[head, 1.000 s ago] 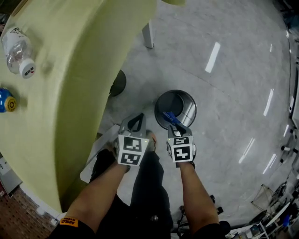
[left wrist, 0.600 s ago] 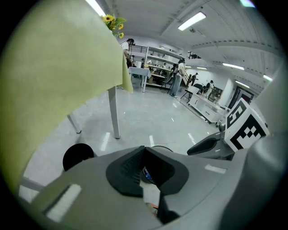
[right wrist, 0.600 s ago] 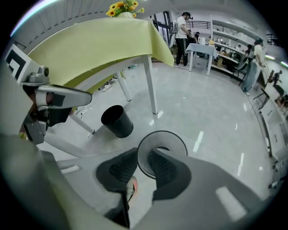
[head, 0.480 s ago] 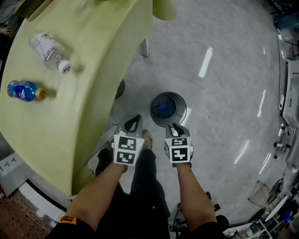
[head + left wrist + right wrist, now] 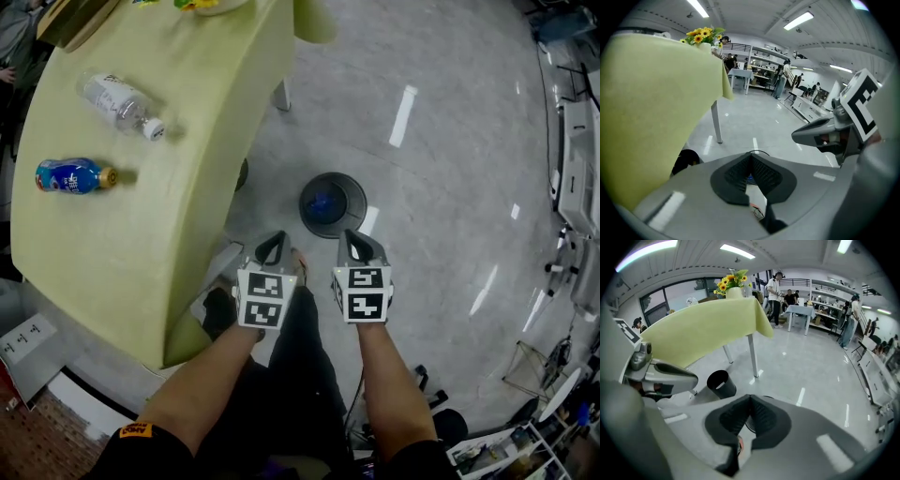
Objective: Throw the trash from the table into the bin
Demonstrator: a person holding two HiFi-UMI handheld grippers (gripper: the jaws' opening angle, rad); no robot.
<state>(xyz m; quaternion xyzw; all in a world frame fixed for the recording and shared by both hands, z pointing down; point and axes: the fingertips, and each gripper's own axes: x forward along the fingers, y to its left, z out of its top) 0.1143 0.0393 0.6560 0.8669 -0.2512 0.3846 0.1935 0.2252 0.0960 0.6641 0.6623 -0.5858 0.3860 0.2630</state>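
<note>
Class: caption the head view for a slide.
Shut left gripper and right gripper near a round metal bin; clear plastic bottle and blue bottle lie on the yellow-green table.

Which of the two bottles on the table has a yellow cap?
The blue bottle, lying nearer the person. The other one, the clear bottle, has a white cap.
</note>
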